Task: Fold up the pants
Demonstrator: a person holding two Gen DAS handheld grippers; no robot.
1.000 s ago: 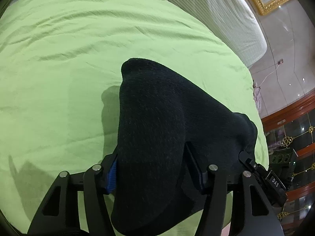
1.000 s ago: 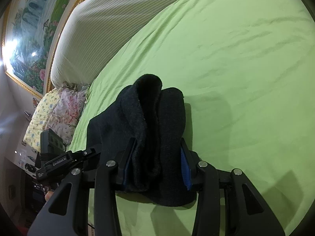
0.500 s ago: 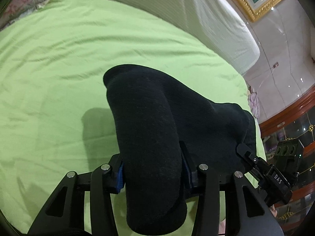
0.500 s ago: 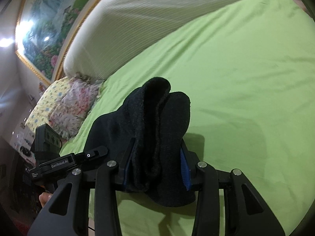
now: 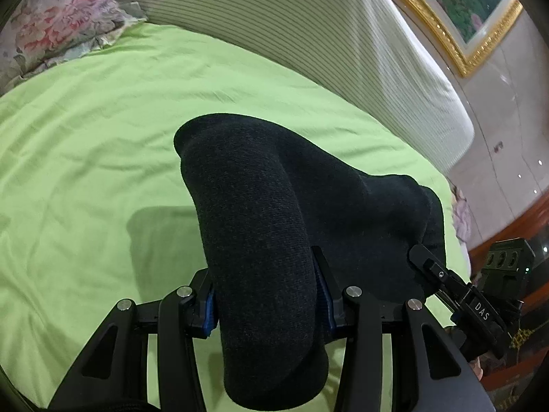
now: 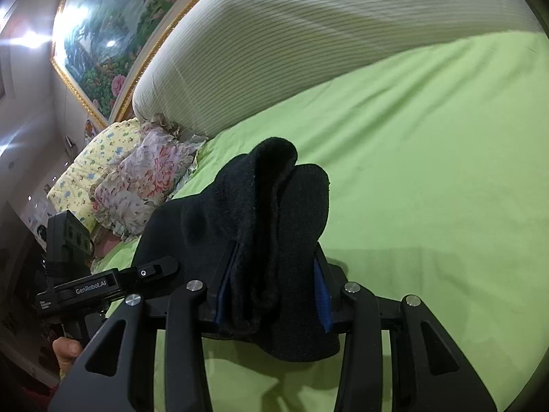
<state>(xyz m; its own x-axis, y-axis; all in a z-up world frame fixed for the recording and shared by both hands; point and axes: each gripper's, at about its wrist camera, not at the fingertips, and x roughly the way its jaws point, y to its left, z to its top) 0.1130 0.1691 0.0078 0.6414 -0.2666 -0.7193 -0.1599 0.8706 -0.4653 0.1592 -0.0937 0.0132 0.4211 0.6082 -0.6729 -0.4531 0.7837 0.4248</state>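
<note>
While the left wrist view looks down along its own fingers, the left gripper (image 5: 267,295) has its blue-padded jaws clamped on a thick roll of the black pants (image 5: 274,226). The dark knit fabric bulges forward past the pads and hangs below them, raised off the green sheet (image 5: 103,137), where it casts a shadow. The rest of the garment stretches toward the bed's right edge, where the right gripper (image 5: 429,267) grips its other end. A ribbed white headboard cushion (image 5: 308,34) runs along the far edge of the bed, a floral pillow (image 5: 58,24) sits in the far left corner, and a gold-framed painting (image 5: 463,17) hangs on the wall behind.

From the right wrist view, the right gripper (image 6: 272,288) is closed on a bunched, doubled fold of the pants (image 6: 274,213), fabric filling the gap between both blue pads. The cloth spans to the left gripper (image 6: 154,269), near the bed's left edge, with a fingertip (image 6: 65,346) showing under its handle. Beyond it, a floral pillow (image 6: 147,175) and a yellow pillow (image 6: 96,161) lie against the headboard cushion (image 6: 308,41).
</note>
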